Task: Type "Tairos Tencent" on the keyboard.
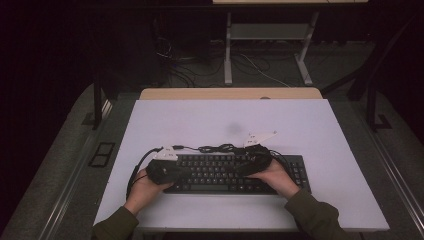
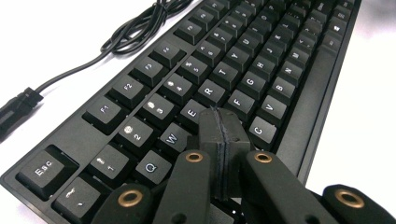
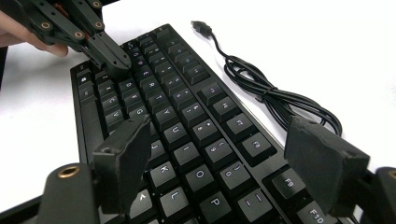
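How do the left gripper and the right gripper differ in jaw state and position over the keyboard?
The left gripper has its jaws shut together, tips down at the keys; the right gripper has its jaws wide apart. The left works the keyboard's letter end near Esc, the right the opposite side. Both are black and hand-held.

Person wears olive-green long sleeves, cuffs at both wrists. Left claw (image 2: 223, 122): matte black plastic, angular linkage arms, brass-ringed pivot holes, two flat jaw blocks with a rough seam line between them. Right claw (image 3: 224, 154): same black build, brass pivot ring, two wedge-shaped dark grey pads with a grainy face. In the high view each claw carries a pale three-cornered top plate and trails a black cable.
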`<state>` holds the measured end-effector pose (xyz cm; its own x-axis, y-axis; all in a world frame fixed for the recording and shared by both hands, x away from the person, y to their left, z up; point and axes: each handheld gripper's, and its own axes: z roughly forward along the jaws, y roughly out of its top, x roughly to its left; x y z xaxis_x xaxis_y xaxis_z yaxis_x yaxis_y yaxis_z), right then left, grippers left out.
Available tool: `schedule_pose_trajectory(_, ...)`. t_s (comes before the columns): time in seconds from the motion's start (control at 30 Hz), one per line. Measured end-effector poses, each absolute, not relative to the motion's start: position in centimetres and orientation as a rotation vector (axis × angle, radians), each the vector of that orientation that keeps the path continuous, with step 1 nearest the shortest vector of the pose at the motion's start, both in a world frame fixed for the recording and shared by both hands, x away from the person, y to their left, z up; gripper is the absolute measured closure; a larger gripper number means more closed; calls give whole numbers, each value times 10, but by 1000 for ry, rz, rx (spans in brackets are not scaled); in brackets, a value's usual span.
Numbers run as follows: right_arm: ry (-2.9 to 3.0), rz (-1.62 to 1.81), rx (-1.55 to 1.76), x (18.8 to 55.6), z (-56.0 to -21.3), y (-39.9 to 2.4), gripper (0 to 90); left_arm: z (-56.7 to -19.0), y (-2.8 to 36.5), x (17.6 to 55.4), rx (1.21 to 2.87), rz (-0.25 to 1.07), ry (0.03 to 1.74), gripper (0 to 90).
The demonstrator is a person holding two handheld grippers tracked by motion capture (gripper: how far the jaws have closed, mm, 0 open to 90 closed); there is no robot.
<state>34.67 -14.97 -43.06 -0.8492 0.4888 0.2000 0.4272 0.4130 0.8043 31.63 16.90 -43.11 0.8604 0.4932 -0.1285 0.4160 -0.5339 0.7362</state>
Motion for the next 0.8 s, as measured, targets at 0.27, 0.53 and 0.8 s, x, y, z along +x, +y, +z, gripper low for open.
schedule_pose_trajectory(0.27, 2583, 1443, 841, 347, -430, -150, 226, -427, 171, 316, 2190, 126, 651, 892)
schedule_pose_trajectory(0.53, 2583, 1441, 840, 347, -431, -150, 226, -425, 172, 315, 2177, 126, 647, 892)
schedule_pose_trajectory(0.8, 2580, 1443, 842, 347, -430, -150, 226, -420, 170, 310, 2169, 114, 640, 892)
